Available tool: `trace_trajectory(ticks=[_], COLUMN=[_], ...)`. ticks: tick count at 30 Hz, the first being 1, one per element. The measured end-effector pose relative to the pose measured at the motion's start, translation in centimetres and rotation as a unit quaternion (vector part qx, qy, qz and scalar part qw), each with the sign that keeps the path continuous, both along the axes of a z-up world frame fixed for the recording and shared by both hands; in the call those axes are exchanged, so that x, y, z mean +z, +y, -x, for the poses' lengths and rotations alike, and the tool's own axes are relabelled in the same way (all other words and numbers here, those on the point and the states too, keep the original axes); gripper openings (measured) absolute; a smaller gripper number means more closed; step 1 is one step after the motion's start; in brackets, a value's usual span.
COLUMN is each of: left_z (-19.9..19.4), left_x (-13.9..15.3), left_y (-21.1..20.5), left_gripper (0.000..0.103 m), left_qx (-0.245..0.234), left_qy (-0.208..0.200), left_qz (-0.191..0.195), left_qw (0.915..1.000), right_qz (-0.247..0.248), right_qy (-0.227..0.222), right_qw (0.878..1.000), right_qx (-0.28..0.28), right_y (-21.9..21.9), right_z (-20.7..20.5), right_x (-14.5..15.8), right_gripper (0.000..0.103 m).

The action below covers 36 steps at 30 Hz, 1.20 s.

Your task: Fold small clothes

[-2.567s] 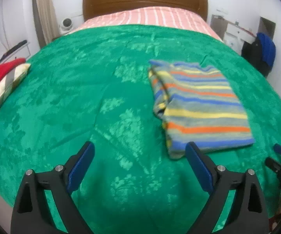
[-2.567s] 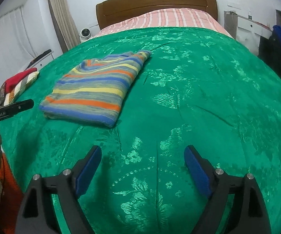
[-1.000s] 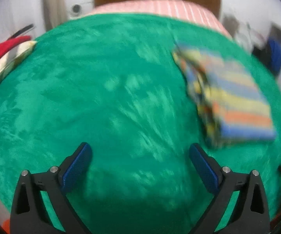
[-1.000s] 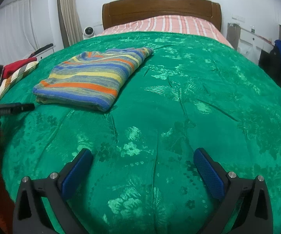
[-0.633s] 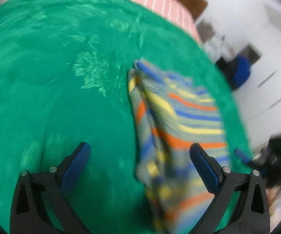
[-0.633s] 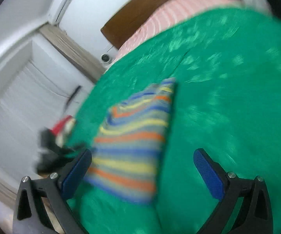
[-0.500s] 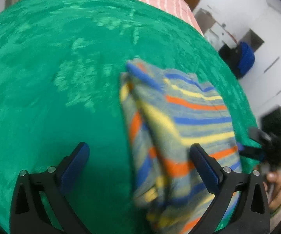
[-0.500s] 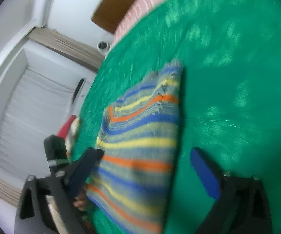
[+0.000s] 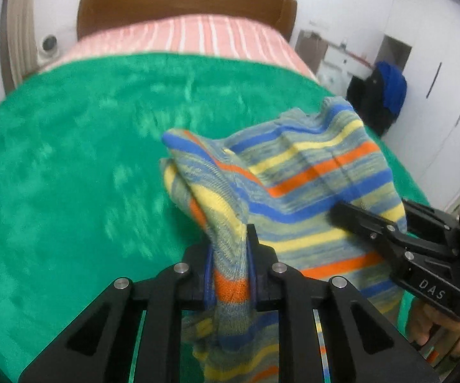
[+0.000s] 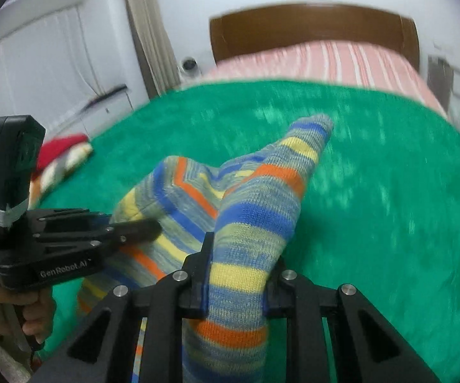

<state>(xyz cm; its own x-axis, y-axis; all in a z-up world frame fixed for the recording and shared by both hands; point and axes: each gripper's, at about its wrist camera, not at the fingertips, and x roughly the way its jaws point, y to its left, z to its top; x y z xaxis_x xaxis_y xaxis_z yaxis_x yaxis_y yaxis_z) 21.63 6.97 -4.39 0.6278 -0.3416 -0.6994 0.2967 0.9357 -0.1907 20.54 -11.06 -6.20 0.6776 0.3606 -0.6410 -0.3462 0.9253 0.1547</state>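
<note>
Striped sweater (image 9: pixel 310 172) lifted off the green bedspread (image 9: pixel 70 159), bunched between the two tools. Left hand-held gripper (image 9: pixel 230 274) clamped on one edge – knit pinched tight between its blue pads. Right hand-held gripper (image 10: pixel 234 274) clamped on a thicker fold of the same sweater, cloth draping down past the fingers. Each tool shows in the other's view, close alongside. Wooden headboard (image 9: pixel 185 0) and pink striped sheet (image 9: pixel 191 35) beyond.
</note>
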Motion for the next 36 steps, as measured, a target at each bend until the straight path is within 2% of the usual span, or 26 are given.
trace_trajectory(ticks=[1,2,3,4,5,6,8,10,13,15,18,19,20,22,23,24,27,29,30,33,34,36], left_z=[-0.4,-1.1,-1.9,-2.5,-2.3,-1.4,0.6,3.5,7.8,10.2,12.2,12.8,13.2,14.5,15.4,15.8,17.2,17.8,17.9,18.5,18.8,19.2], left_x=[0.2,-0.2,-0.9,-2.2,-3.1,-3.7,-4.4,-4.2,-2.1,0.0,2.8,3.4,4.1,4.9,5.2,5.5,5.6,5.4,5.3,5.1,5.2,5.3], left_y=[0.2,0.4,0.7,1.0,1.3,1.9,2.3,2.7,2.0,0.9,-0.2,-0.4,-0.7,-1.3,-1.4,-1.5,-1.3,-1.3,-1.2,-1.1,-1.2,-1.3], left_gripper=[0.024,0.045,0.077,0.088,0.091,0.091,0.091,0.091,0.102,0.103,0.103,0.103,0.103,0.103,0.103,0.103,0.103,0.103,0.103,0.103,0.103,0.103], left_qx=[0.008,0.019,0.029,0.048,0.062,0.071,0.076,0.084,0.113,0.125,0.136,0.140,0.146,0.154,0.154,0.153,0.159,0.162,0.163,0.164,0.163,0.161], left_qy=[-0.001,0.008,0.019,0.028,0.025,0.019,0.006,-0.021,-0.108,-0.152,-0.171,-0.173,-0.174,-0.178,-0.177,-0.175,-0.157,-0.147,-0.143,-0.134,-0.133,-0.133], left_qz=[-0.003,-0.011,-0.024,-0.056,-0.080,-0.098,-0.105,-0.117,-0.150,-0.152,-0.148,-0.144,-0.141,-0.142,-0.142,-0.140,-0.134,-0.134,-0.133,-0.134,-0.136,-0.139], left_qw=[1.0000,0.9997,0.9991,0.9969,0.9946,0.9925,0.9915,0.9894,0.9763,0.9686,0.9646,0.9643,0.9637,0.9615,0.9616,0.9625,0.9655,0.9664,0.9671,0.9681,0.9682,0.9680], right_qz=[-0.006,-0.018,-0.034,-0.048,-0.048,-0.037,-0.010,0.016,0.073,0.088,0.075,0.071,0.055,0.031,0.028,0.033,0.062,0.055,0.046,0.039,0.041,0.043], right_qy=[-0.004,-0.004,0.005,0.023,0.055,0.066,0.057,0.045,0.017,-0.031,-0.128,-0.145,-0.145,-0.106,-0.085,-0.083,-0.130,-0.148,-0.141,-0.081,-0.072,-0.083], right_qw=[1.000,1.000,0.999,0.998,0.996,0.993,0.990,0.988,0.986,0.983,0.968,0.964,0.966,0.976,0.980,0.981,0.971,0.967,0.969,0.979,0.980,0.978], right_qx=[-0.001,-0.006,-0.017,-0.027,-0.058,-0.086,-0.130,-0.144,-0.151,-0.160,-0.201,-0.212,-0.205,-0.186,-0.178,-0.174,-0.190,-0.201,-0.200,-0.181,-0.181,-0.186], right_y=[-0.2,-0.5,-1.2,-1.9,-3.0,-4.1,-6.2,-7.6,-8.4,-9.6,-9.9,-10.4,-10.5,-10.7,-10.6,-10.3,-9.5,-9.3,-9.3,-9.1,-9.0,-8.9], right_z=[-0.3,-1.0,-1.9,-3.0,-4.1,-4.6,-3.4,-0.8,3.4,6.9,12.4,13.6,14.6,14.8,14.9,15.2,17.6,19.1,19.4,19.6,19.5,20.1], right_x=[0.7,1.1,1.1,0.6,-0.4,-1.2,-2.0,-2.4,-1.8,0.1,3.7,4.8,5.7,6.2,6.1,6.0,6.4,6.9,7.0,6.3,6.0,5.9], right_gripper=[0.023,0.023,0.028,0.051,0.071,0.101,0.102,0.102,0.102,0.102,0.103,0.103,0.103,0.103,0.103,0.103,0.103,0.103,0.103,0.103,0.103,0.103])
